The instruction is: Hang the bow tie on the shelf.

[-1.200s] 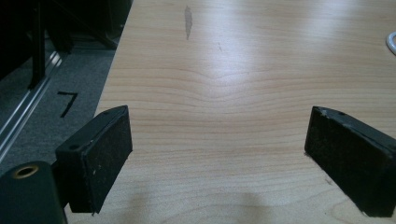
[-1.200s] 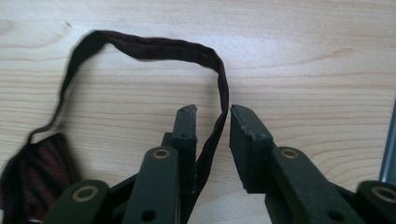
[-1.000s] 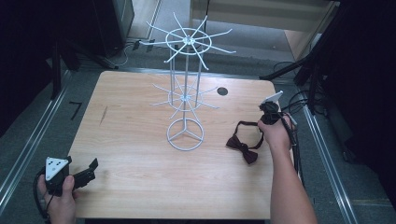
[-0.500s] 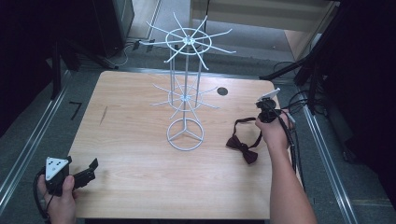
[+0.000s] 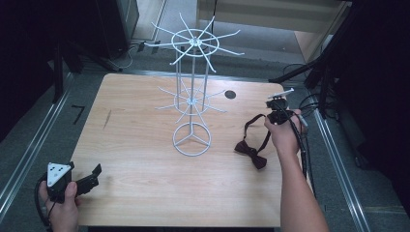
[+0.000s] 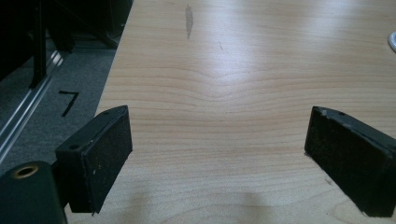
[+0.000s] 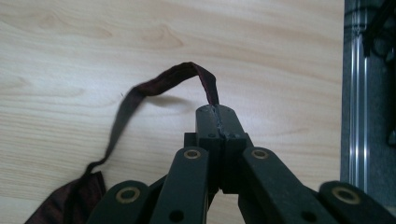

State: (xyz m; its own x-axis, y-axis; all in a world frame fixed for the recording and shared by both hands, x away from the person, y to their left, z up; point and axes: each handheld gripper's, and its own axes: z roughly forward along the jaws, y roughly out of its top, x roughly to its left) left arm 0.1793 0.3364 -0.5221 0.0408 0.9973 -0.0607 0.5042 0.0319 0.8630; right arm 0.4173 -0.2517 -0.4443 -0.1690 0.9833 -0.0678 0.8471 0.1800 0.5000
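One bow tie [image 5: 251,152] and one wire rack [image 5: 192,99] occupy the counter [image 5: 135,116]. Right gripper [image 7: 217,114], frame right, is clamped on the tie's strap [image 7: 154,86], now lifted higher than before. Left gripper [image 6: 219,154] stands released, lower left.

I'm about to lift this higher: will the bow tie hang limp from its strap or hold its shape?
Probably limp: the strap arcs and sags from the right gripper, shut on it. The bow tie looks like soft, light fabric, so the bow should dangle and may swing. The pinch is at the jaws' very tips, so the thin strap might slip.
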